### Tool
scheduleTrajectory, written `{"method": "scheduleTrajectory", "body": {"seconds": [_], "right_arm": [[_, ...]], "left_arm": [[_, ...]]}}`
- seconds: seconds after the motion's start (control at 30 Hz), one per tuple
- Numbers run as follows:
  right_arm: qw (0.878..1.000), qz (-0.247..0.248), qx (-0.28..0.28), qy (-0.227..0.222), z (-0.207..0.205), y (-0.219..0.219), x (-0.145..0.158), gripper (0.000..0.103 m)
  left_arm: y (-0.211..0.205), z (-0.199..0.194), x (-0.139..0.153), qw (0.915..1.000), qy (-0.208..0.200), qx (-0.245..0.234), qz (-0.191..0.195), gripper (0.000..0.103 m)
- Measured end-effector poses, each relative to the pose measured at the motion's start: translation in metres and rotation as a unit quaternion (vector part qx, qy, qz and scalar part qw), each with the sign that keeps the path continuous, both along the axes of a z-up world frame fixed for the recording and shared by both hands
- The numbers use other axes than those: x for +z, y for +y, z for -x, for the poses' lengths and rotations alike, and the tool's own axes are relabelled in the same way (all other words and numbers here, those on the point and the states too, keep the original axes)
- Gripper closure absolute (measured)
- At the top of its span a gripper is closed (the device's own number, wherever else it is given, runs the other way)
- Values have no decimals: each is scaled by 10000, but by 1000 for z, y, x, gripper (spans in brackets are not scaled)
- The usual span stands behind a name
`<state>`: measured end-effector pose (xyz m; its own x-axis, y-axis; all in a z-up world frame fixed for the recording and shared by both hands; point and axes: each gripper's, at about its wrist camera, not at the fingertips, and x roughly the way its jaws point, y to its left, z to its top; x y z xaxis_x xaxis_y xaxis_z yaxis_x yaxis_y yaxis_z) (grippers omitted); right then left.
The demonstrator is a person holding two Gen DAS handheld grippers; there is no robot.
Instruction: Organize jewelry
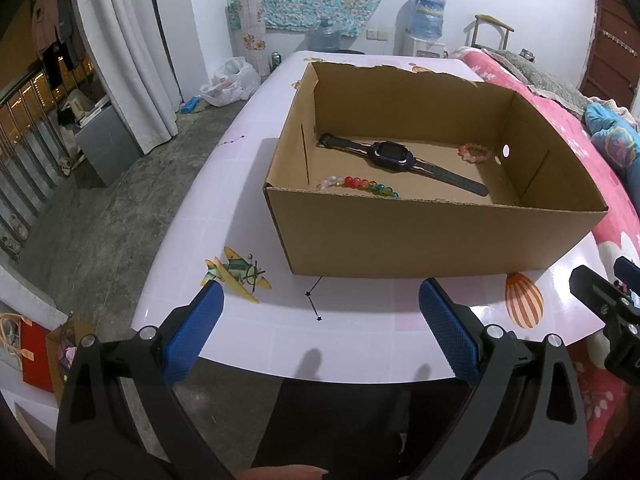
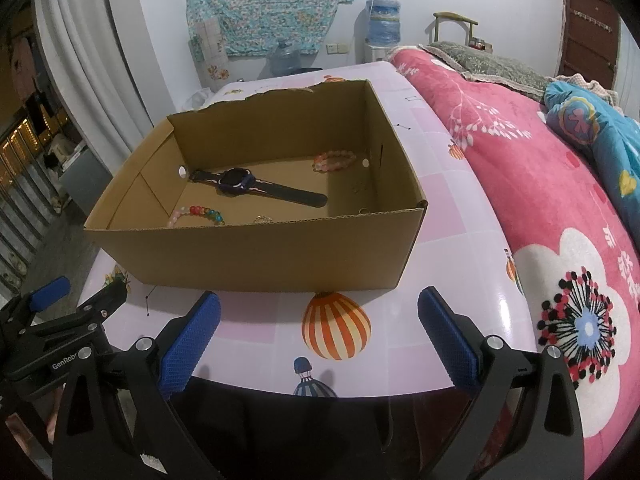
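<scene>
An open cardboard box (image 1: pixel 420 236) (image 2: pixel 260 256) stands on the pink table. Inside lie a dark watch (image 1: pixel 394 156) (image 2: pixel 240 182), a multicoloured bead bracelet (image 1: pixel 360 185) (image 2: pixel 200 213) near the front wall, and a pink bead bracelet (image 1: pixel 475 153) (image 2: pixel 335 160) at the back. A small gold piece (image 2: pixel 262 220) shows just behind the front wall. My left gripper (image 1: pixel 320 300) is open and empty, in front of the box at the table's near edge. My right gripper (image 2: pixel 320 304) is open and empty, also in front of the box.
A pink floral blanket (image 2: pixel 540 184) lies along the table's right side. Plane (image 1: pixel 236 274) and balloon (image 2: pixel 336 326) pictures are printed on the tabletop. The floor drops off to the left; a water dispenser (image 1: pixel 426 26) stands at the back.
</scene>
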<state>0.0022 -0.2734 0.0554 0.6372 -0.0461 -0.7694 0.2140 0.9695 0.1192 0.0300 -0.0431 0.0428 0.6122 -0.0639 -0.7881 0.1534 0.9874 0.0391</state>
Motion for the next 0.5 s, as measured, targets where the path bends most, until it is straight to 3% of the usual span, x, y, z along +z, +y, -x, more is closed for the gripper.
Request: {"method": "scheduleTrajectory", "body": {"seconds": [0.5], "right_arm": [[10000, -11, 9, 3, 0, 0, 0, 7]], "left_arm": [[-2, 1, 0, 10000, -7, 10, -9, 8]]}}
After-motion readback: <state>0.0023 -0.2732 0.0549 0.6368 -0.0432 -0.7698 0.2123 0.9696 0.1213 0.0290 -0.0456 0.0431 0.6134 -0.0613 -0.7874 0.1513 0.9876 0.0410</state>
